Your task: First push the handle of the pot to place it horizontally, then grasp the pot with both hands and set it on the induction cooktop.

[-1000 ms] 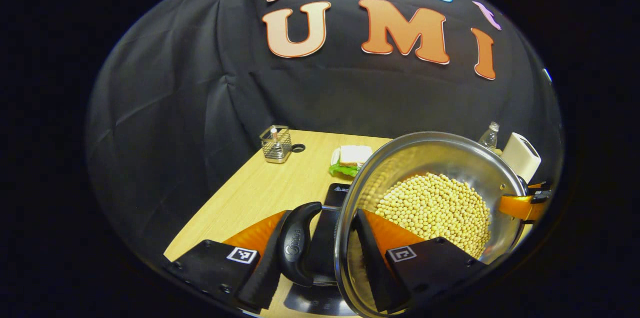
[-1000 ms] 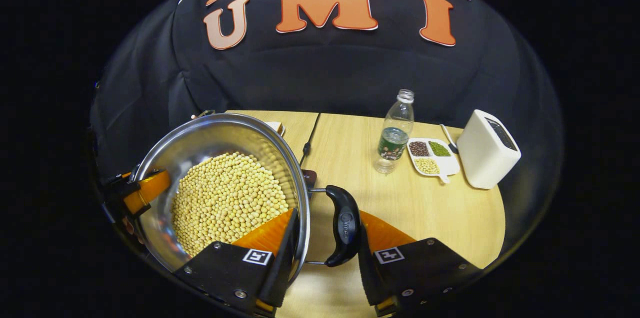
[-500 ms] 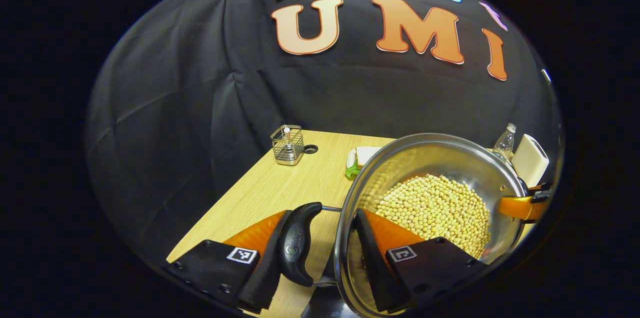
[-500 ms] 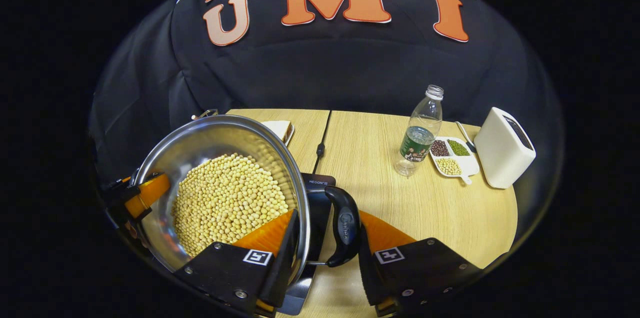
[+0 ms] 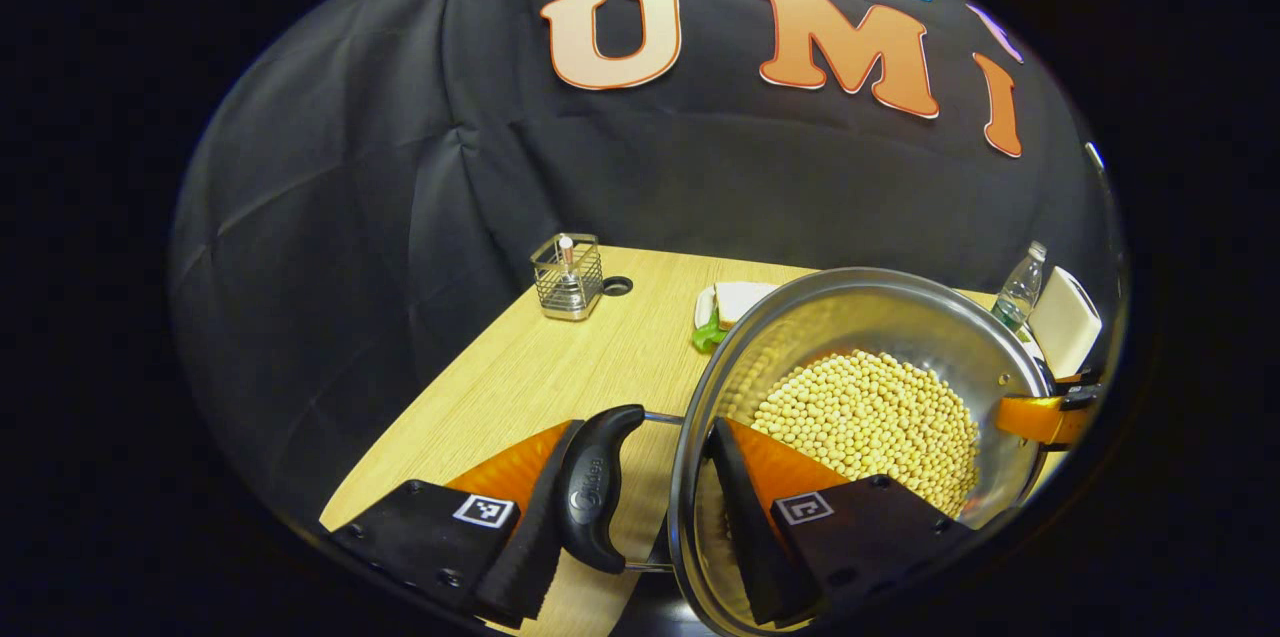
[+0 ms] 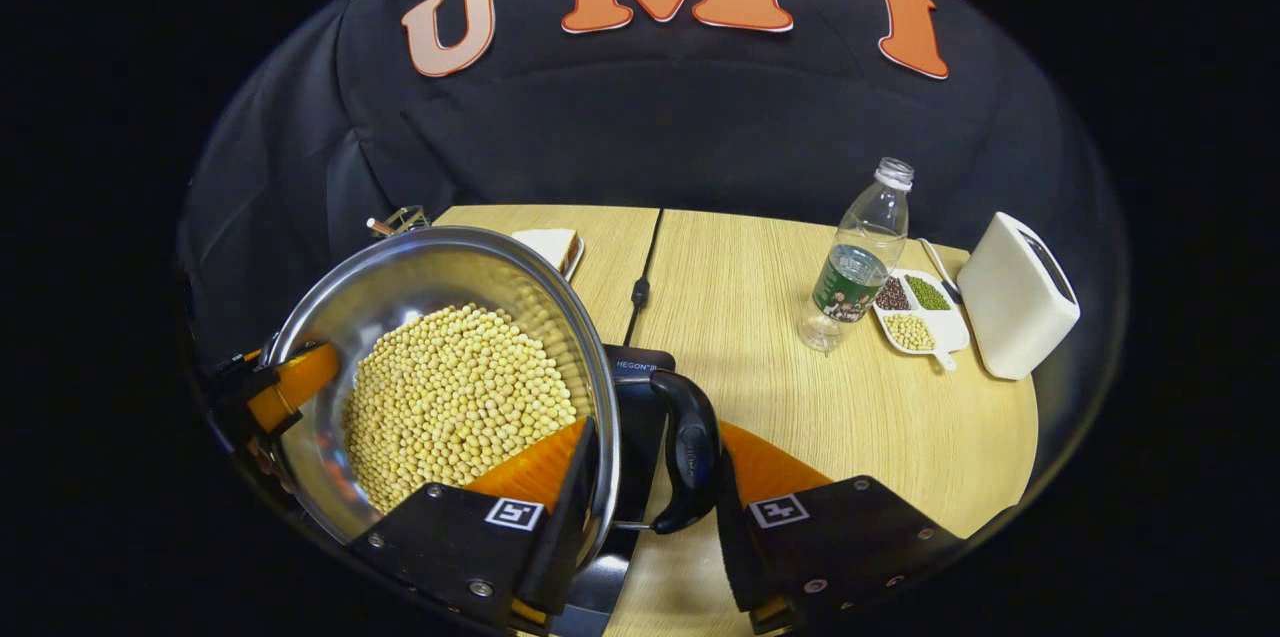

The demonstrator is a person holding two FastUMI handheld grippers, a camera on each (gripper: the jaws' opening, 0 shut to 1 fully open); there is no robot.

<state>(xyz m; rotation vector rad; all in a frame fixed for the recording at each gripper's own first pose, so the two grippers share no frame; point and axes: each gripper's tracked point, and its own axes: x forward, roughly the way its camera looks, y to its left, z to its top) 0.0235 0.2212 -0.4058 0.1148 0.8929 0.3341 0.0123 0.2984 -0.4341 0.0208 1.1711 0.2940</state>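
A steel pot (image 5: pixel 880 317) (image 6: pixel 420 267) full of yellow soybeans (image 5: pixel 870 422) (image 6: pixel 455 397) hangs between both grippers. My left gripper (image 5: pixel 640 512) is shut on the pot's black left handle (image 5: pixel 595 487), with one finger inside the rim and the other outside the handle. My right gripper (image 6: pixel 648 517) is shut the same way on the black right handle (image 6: pixel 690 452). The black induction cooktop (image 6: pixel 632 387) lies beneath the pot and pokes out at its right side. Each view also catches the other gripper's finger across the pot.
A wire basket (image 5: pixel 567 277) and a plate with a sandwich (image 5: pixel 735 302) stand at the back left of the wooden table (image 6: pixel 760 397). At the back right are a water bottle (image 6: pixel 860 257), a divided dish of beans (image 6: pixel 915 312) and a white box (image 6: pixel 1020 297). A black cable (image 6: pixel 640 292) runs back from the cooktop.
Both grippers have carried the pot to the left over the table. The cooktop has slid under the pot in the left gripper view and come out at its right side in the right gripper view.
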